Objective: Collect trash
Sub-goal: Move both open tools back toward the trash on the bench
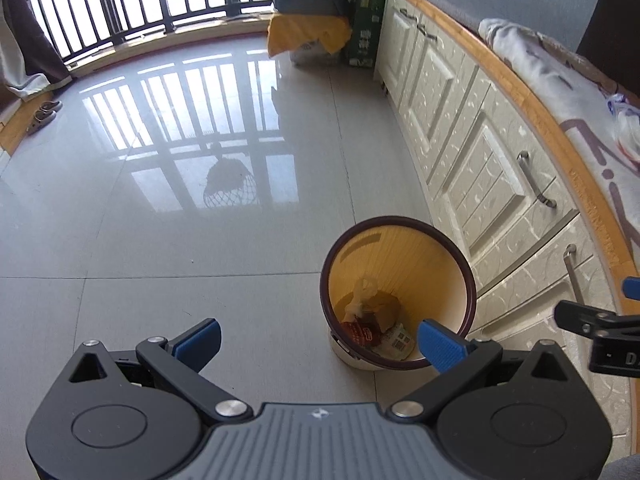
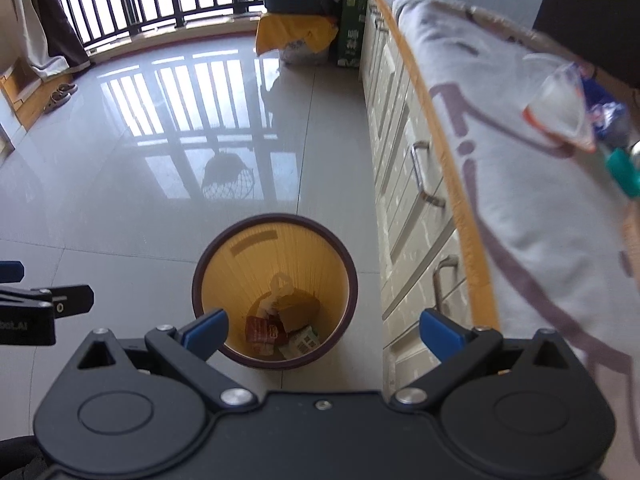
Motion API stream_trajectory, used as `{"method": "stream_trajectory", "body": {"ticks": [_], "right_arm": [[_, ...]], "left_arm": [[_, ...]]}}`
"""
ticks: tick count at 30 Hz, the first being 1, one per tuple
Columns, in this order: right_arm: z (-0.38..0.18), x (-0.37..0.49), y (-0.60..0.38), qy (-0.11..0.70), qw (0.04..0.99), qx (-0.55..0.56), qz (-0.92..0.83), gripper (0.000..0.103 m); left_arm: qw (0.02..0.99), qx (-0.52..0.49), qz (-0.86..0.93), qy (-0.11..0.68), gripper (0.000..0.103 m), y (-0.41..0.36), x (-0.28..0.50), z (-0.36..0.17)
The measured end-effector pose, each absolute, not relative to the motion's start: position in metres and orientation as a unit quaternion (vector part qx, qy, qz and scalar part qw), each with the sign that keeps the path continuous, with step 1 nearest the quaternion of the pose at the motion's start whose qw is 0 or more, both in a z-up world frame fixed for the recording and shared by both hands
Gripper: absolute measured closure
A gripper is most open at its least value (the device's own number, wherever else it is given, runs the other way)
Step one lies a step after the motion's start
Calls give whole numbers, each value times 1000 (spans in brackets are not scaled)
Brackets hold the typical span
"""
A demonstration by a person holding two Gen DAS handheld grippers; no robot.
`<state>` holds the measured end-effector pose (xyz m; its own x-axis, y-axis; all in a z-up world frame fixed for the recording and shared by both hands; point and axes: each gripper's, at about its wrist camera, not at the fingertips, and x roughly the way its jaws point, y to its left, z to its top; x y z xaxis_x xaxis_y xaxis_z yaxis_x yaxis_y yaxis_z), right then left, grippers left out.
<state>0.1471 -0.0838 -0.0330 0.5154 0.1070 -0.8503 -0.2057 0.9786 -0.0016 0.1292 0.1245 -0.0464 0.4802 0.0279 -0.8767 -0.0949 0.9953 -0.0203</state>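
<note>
Glossy pale tile floor fills the left side of both views and mirrors the dark balcony railing; a pair of sandals lies by the curtain at the far left. Low in the left wrist view, the left gripper hangs above the floor with its blue-padded fingers spread wide and nothing between them. Just right of its middle stands the waste bin, a round yellow pail with a dark rim, set on the floor just beside the cream cabinet drawers. Trash lies at its bottom: a red wrapper, a brown crumpled piece and a printed paper scrap. In the right wrist view, the right gripper hovers over the bin's near rim, likewise released and empty, one blue pad overlapping the bin and the other in front of the drawers. Further right, a grey patterned cloth covers the wood-edged counter top. At the far right edge, on that cloth, rest a clear plastic wrapper with an orange edge and a teal cap, both blurred.
</note>
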Motion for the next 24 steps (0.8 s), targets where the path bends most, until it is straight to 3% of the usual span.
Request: {"method": "stream_trajectory", "body": {"ticks": [24], "right_arm": [[49,65,-189,332,943,-14,28,0]], "left_arm": [[930,-43,-29,364,0,53,93,37]]}}
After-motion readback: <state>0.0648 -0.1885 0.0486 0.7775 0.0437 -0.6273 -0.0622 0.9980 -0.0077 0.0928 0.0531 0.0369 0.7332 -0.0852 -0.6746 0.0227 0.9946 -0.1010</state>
